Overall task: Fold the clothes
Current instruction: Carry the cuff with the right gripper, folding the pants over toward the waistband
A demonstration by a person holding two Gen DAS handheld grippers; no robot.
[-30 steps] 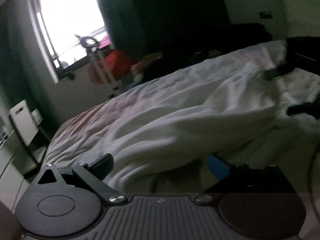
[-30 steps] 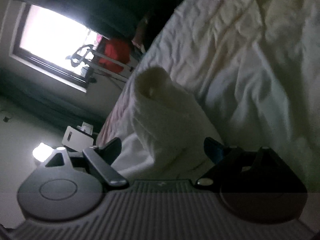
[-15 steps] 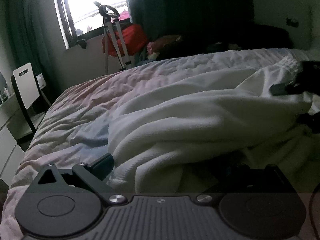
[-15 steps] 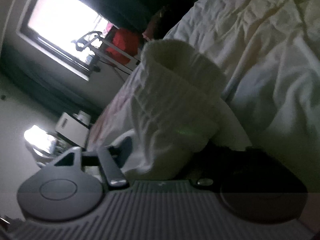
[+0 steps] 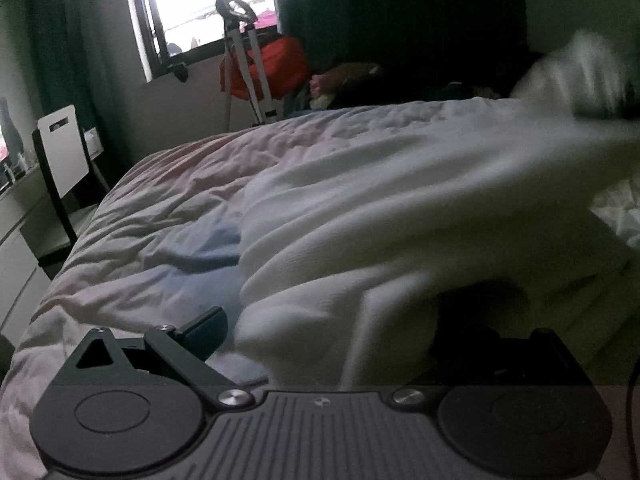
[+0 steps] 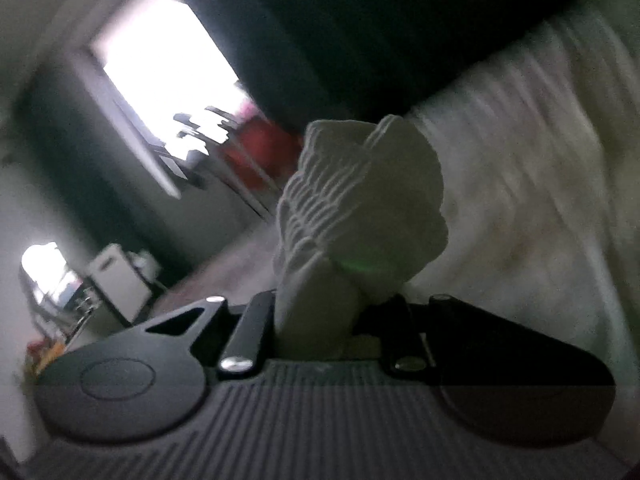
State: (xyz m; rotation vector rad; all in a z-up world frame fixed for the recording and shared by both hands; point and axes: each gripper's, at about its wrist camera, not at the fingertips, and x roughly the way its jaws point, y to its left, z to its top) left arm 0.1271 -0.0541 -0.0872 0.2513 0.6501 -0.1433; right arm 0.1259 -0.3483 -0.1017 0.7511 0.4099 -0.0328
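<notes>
A white knit garment (image 5: 400, 208) lies spread over the bed and is lifted at its far right end. My left gripper (image 5: 320, 332) has its jaws wide apart, with the garment's near edge draped between them; the left finger (image 5: 204, 330) shows bare and the right finger is hidden under cloth. My right gripper (image 6: 324, 316) is shut on a bunched ribbed cuff of the same garment (image 6: 360, 208). It shows blurred at the far right of the left wrist view (image 5: 608, 96), raised above the bed.
The bed has a crumpled pale pink and blue duvet (image 5: 160, 208). A white chair (image 5: 64, 152) stands at the bed's left. A window (image 5: 200, 4), a tripod (image 5: 244, 56) and a red bag (image 5: 280, 64) are behind, with dark curtains.
My right gripper has closed tightly on the cuff and swung upward fast, lifting that end. The left gripper has stayed low at the near edge, its view levelling toward the window.
</notes>
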